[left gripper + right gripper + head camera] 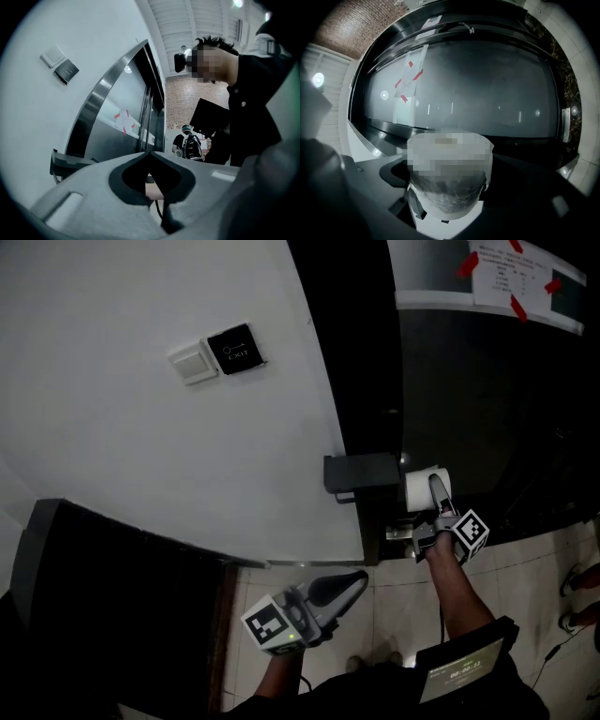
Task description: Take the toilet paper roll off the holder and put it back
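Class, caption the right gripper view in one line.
Right tongs grip the toilet paper roll before a dark glass panel.

1. The left gripper (354, 581) is held low, close to the body, and points up and to the right. Its jaws are together, with nothing between them.
2. The right gripper (429, 486) is reached forward on a bare, stretched forearm (459, 592) — its jaws stand wide and press on the two sides of the toilet paper roll (419, 489).
3. The two grippers are well apart.

The toilet paper roll (415, 489) sits right of the holder (361, 472), seemingly between jaws of the right gripper (434, 497).
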Motion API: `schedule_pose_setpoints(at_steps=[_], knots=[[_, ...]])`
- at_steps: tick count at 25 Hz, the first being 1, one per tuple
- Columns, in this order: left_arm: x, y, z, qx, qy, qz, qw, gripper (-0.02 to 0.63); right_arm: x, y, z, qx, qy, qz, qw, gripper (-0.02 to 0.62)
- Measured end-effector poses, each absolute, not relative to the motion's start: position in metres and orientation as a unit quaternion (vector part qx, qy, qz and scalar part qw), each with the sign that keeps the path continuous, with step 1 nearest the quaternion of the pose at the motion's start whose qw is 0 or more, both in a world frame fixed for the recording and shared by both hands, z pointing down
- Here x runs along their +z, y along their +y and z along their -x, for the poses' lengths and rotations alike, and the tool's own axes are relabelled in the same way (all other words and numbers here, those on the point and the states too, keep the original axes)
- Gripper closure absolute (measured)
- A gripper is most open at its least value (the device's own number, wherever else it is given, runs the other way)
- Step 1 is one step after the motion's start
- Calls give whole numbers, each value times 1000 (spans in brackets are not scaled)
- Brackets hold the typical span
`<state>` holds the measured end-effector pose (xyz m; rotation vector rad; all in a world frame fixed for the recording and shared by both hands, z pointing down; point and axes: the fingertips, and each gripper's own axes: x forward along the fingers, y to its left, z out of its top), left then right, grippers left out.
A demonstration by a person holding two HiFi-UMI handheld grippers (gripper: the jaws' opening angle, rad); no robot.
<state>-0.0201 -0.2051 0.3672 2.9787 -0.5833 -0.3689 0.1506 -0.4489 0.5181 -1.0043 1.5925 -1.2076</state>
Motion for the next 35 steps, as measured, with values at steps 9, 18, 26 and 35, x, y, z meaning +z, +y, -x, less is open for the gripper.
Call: schedule_pose_setpoints(at_steps=[9, 18, 26, 35], knots=[[364, -206, 38, -118, -209, -970, 36, 606, 538, -454, -103, -528, 618, 388, 434, 155], [368, -189, 58, -115, -235, -964, 36, 606, 534, -444, -2, -564, 650, 330, 388, 158], [371, -175, 79, -115, -262, -957, 40, 606, 538, -445, 14, -571, 645, 333, 383, 158], [371, -172, 70, -118, -249, -960, 42, 606, 538, -396, 18, -535, 714, 318, 321, 63]])
